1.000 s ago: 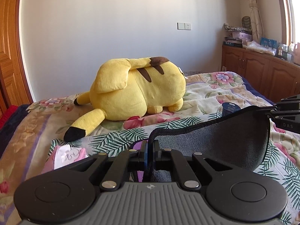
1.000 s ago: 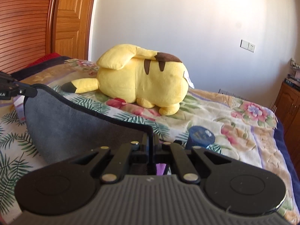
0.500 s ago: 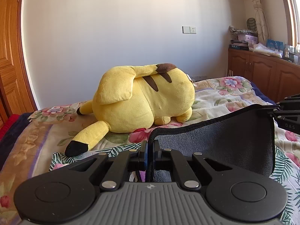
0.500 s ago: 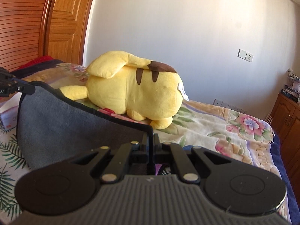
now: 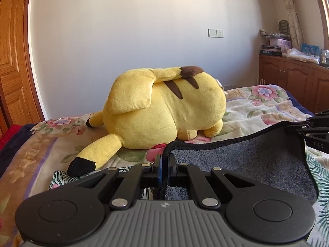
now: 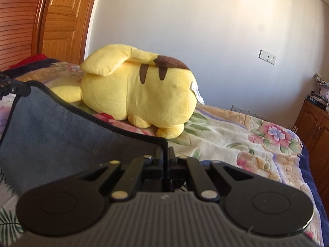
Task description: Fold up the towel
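Observation:
A dark grey towel [image 5: 246, 160] with a black hem hangs stretched between my two grippers above the bed; it also shows in the right wrist view [image 6: 61, 135]. My left gripper [image 5: 163, 160] is shut on one top corner of the towel. My right gripper [image 6: 165, 156] is shut on the other top corner. In the left wrist view the right gripper [image 5: 308, 129] shows at the right edge, pinching the towel. In the right wrist view the left gripper [image 6: 14, 88] shows at the left edge. The towel's lower part is hidden behind the gripper bodies.
A large yellow plush toy [image 5: 164, 111] lies on the floral bedspread [image 5: 257, 107] just beyond the towel, also in the right wrist view [image 6: 139, 94]. A wooden cabinet [image 5: 292, 82] stands at the right, a wooden door [image 6: 61, 20] at the left, a white wall behind.
Both grippers have risen and moved forward with the towel held between them. The plush toy looks nearer, and the objects on the bed below have dropped out of view.

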A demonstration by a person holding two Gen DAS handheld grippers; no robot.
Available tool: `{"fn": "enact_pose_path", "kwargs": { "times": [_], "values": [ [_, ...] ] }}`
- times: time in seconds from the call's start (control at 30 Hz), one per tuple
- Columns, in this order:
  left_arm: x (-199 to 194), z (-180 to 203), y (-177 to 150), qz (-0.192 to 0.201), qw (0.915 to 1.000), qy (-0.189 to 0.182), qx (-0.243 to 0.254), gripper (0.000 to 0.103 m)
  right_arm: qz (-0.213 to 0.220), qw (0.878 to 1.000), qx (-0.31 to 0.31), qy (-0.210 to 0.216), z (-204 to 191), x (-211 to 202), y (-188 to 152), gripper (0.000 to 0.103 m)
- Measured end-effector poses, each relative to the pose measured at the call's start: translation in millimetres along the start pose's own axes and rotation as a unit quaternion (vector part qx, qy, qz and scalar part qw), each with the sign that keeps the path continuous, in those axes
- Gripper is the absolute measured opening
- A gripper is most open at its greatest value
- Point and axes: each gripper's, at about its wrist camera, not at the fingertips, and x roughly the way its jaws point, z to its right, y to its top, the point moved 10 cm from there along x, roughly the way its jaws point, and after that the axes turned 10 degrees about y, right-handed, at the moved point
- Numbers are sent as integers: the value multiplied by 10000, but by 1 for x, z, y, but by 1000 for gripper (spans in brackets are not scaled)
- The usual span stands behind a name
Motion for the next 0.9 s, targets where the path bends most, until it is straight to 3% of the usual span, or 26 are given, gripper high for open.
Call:
{"fn": "enact_pose_path", "kwargs": {
  "times": [0.63, 0.73, 0.77, 0.8, 0.83, 0.9],
  "values": [
    [59, 12, -49, -403, 9991, 103, 80, 0, -397, 9992, -61, 21, -6, 51, -49, 5],
    [58, 14, -51, -421, 9990, 76, 106, 0, -376, 9993, -37, 2, -5, 49, -48, 13],
    [56, 14, -50, -411, 9991, 92, 101, 2, -378, 9993, -32, 7, -5, 48, -47, 14],
    [54, 13, -49, -380, 9992, 121, 86, 15, -398, 9992, -32, 9, -6, 47, -47, 14],
    [50, 13, -48, -335, 9993, 134, 65, 21, -412, 9991, -29, 21, -6, 46, -47, 14],
    [43, 13, -45, -315, 9994, 114, 54, 22, -400, 9992, -13, 55, -7, 40, -44, 20]
  ]
}}
